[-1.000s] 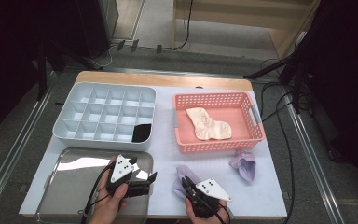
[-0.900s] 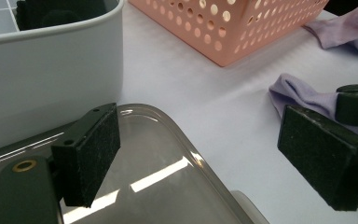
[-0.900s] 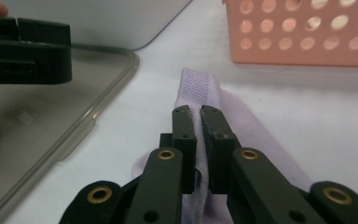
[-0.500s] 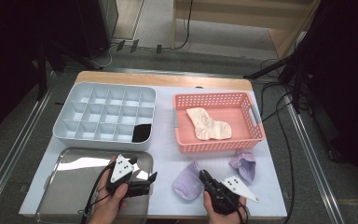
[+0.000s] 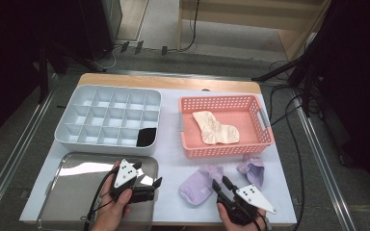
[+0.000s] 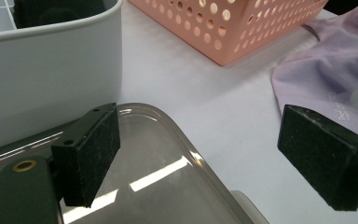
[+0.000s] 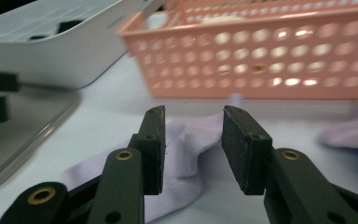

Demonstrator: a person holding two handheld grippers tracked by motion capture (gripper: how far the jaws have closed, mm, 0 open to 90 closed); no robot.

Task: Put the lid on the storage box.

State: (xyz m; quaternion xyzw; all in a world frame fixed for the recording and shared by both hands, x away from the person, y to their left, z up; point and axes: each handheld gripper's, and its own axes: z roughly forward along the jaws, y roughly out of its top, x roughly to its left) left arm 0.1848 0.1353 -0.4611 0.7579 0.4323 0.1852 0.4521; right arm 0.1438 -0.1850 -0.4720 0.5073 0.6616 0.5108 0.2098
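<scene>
A lilac sock (image 5: pixel 198 186) lies flat on the white table near the front edge; a second lilac sock (image 5: pixel 251 167) sits crumpled to its right. My right gripper (image 5: pixel 220 183) points at the first sock from the front right. Its jaws have just been opening, and in the right gripper view the right gripper (image 7: pixel 193 135) frames the sock (image 7: pixel 186 154) without pressing it. My left gripper (image 5: pixel 155 189) stands wide open over the right corner of the metal tray (image 5: pixel 72 192), nothing between its pads (image 6: pixel 93 151). A cream sock (image 5: pixel 216 128) lies in the pink basket (image 5: pixel 224 150).
A white compartment tray (image 5: pixel 107 118) stands at the back left, with a dark item (image 5: pixel 147 137) in its front right cell. The pink basket (image 7: pixel 261 51) rises just behind the lilac socks. Cables run along the floor at the right.
My right gripper moved right, away from the lilac sock, and its jaws opened. The sock, bunched at the jaws a second ago, now lies let go on the table. The left gripper stayed still.
</scene>
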